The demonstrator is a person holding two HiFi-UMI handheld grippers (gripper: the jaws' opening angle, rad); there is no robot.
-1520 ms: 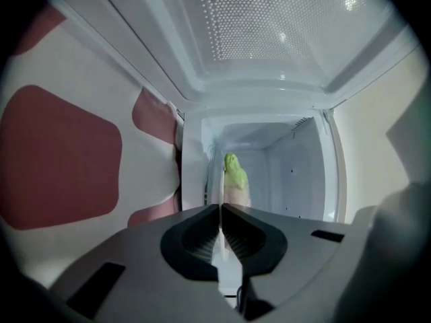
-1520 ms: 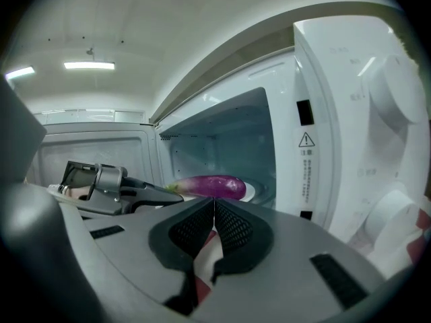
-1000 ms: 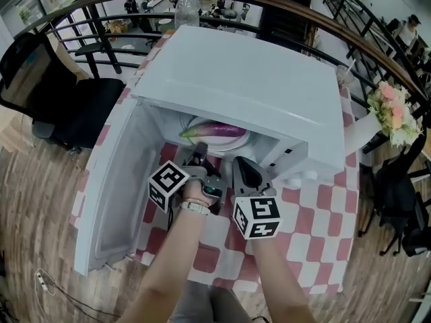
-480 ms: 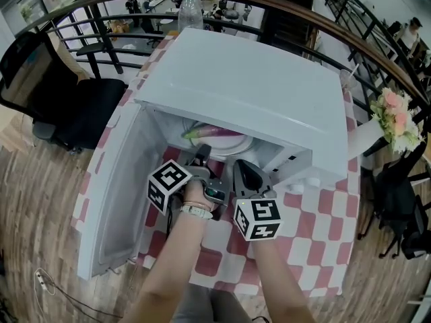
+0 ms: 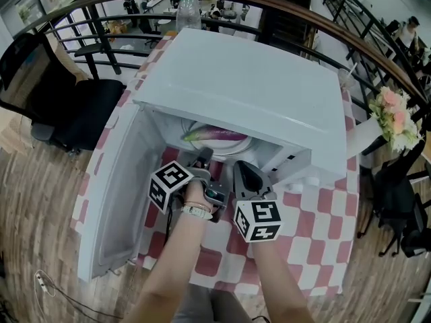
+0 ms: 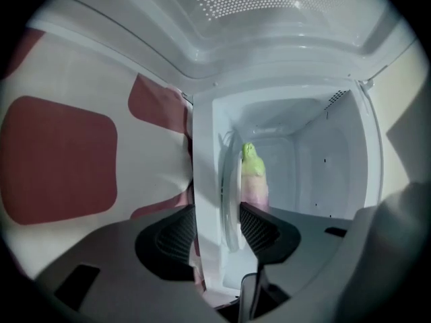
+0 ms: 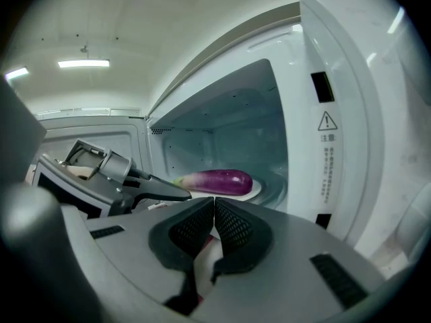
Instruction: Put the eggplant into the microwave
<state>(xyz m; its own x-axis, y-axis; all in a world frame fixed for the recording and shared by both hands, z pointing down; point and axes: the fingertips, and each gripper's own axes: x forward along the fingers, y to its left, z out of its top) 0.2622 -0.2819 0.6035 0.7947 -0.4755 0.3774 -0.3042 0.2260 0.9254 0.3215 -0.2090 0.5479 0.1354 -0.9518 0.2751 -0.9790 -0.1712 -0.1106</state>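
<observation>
The purple eggplant (image 5: 217,134) with a green stem end lies on the round plate (image 5: 237,147) inside the white microwave (image 5: 249,86), whose door (image 5: 118,180) stands swung out to the left. My left gripper (image 5: 202,157) is at the cavity's mouth, just short of the eggplant (image 6: 253,173). Its jaws are opening: in the left gripper view (image 6: 217,227) the microwave's front sill and the plate rim show in the gap, and the pads press on nothing. My right gripper (image 5: 242,170) hovers beside it, shut and empty (image 7: 214,222), facing the eggplant (image 7: 217,180).
The microwave stands on a table with a red-and-white checked cloth (image 5: 316,234). A water bottle (image 5: 187,9) stands behind it, flowers (image 5: 394,116) at the right edge, a black chair (image 5: 67,106) at the left. A curved railing runs behind the table.
The left gripper has tilted slightly at the microwave's mouth. The eggplant lies in the same place on the plate. The right gripper has not moved.
</observation>
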